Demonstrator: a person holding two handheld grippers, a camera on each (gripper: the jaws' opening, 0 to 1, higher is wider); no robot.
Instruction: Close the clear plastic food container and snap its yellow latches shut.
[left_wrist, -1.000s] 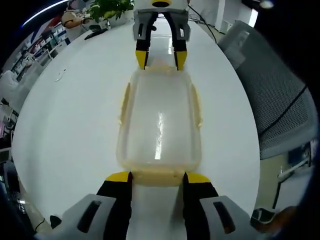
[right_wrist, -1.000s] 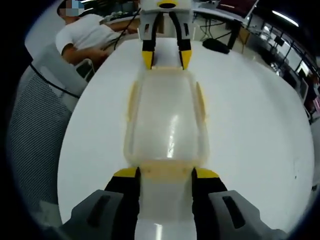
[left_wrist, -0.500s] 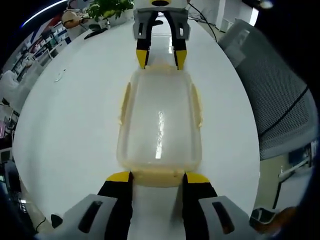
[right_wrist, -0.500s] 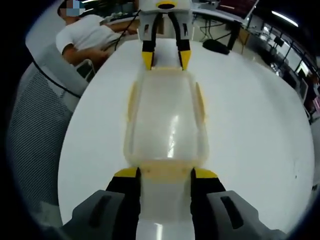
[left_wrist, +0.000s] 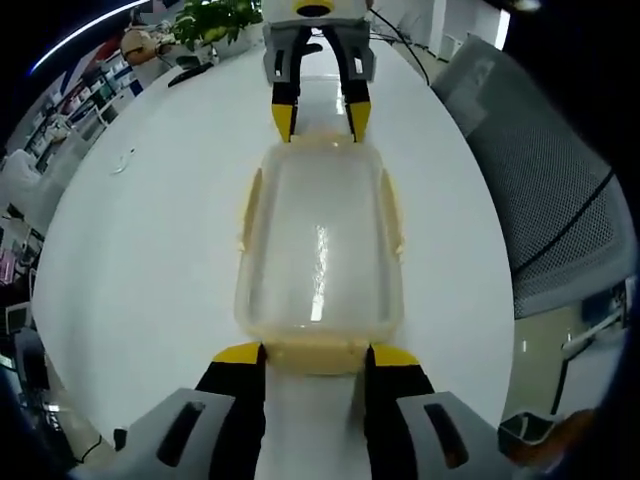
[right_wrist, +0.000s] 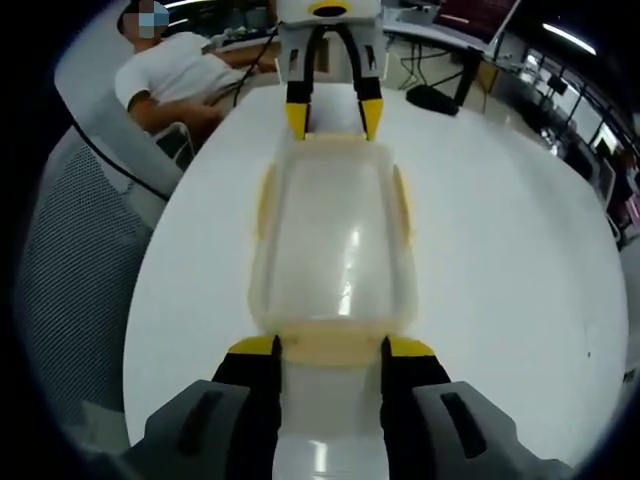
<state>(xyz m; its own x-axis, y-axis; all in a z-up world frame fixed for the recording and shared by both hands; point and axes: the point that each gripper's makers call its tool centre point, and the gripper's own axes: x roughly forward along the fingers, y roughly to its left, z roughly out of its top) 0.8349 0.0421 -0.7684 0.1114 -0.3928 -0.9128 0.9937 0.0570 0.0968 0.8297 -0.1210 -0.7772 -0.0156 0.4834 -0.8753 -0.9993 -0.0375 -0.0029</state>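
Lengthwise, the container (left_wrist: 318, 250) runs six to twelve o'clock on the table (left_wrist: 140, 230), left gripper (left_wrist: 316, 352) and right gripper (right_wrist: 329, 346) fingers spread, straddling the end latches.

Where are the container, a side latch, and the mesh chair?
container (left_wrist: 318, 250), left gripper view, middle of the clear lid
side latch (left_wrist: 249, 205), left gripper view, yellow flap on its long edge
mesh chair (right_wrist: 70, 270), right gripper view, grey mesh back

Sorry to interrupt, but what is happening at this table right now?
A person works two handheld grippers at opposite short ends of a clear container on a white table. The left gripper straddles the near end latch; the right gripper straddles the other end. The lid is on.
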